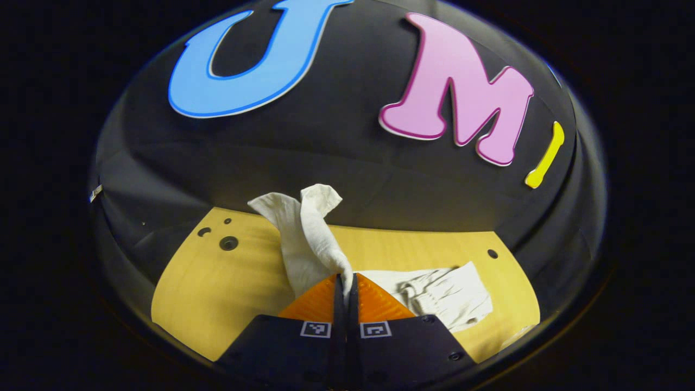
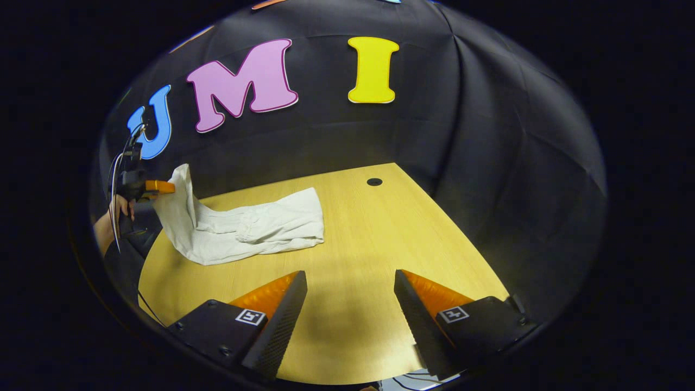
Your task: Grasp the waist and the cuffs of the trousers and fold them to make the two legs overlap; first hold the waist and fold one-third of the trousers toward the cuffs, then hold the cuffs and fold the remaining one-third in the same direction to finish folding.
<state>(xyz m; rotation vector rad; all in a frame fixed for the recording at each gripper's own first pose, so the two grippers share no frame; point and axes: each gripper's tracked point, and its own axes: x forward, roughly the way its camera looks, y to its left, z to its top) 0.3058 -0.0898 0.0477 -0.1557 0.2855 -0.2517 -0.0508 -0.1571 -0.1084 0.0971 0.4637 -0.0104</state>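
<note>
Left gripper (image 1: 346, 282) sits nearest its own lens, fingers pressed together on a pinch of the trousers (image 1: 434, 296), with cloth rising above the tips in two floppy points. Which end it holds, cuffs or waist, is hard to tell from here; the narrow lifted strips look more like cuffs, probably.

In the right gripper view the same left gripper (image 2: 157, 187) is at the far left of the table (image 2: 380, 239), held by a hand (image 2: 117, 209), lifting one end of the trousers (image 2: 250, 228) clear of the wood. All other cloth lies flat on the table, stretching toward the middle.

Right gripper (image 2: 350, 282) is spread wide over bare table, holding nothing, well apart from the cloth.

Progress, as a judgement:
- Legs appear already laid over each other: the flat part reads as one stacked band, not two separate legs.
- One end is raised, so a third-fold looks under way, not landed.
- Cannot confirm whether the other third is already folded. The flat part looks short and bunched near its middle, which could be a fold or just wrinkles.
- Left to do: lay the lifted end down over the flat part, release, and do any fold still outstanding.

Hidden or poor:
- Pinch point itself is buried between the fingers.
- Near edge of the trousers is cut by the left gripper's body in its own view.
- Fisheye bends the table edges, so the cloth's alignment is not judgeable.
</note>
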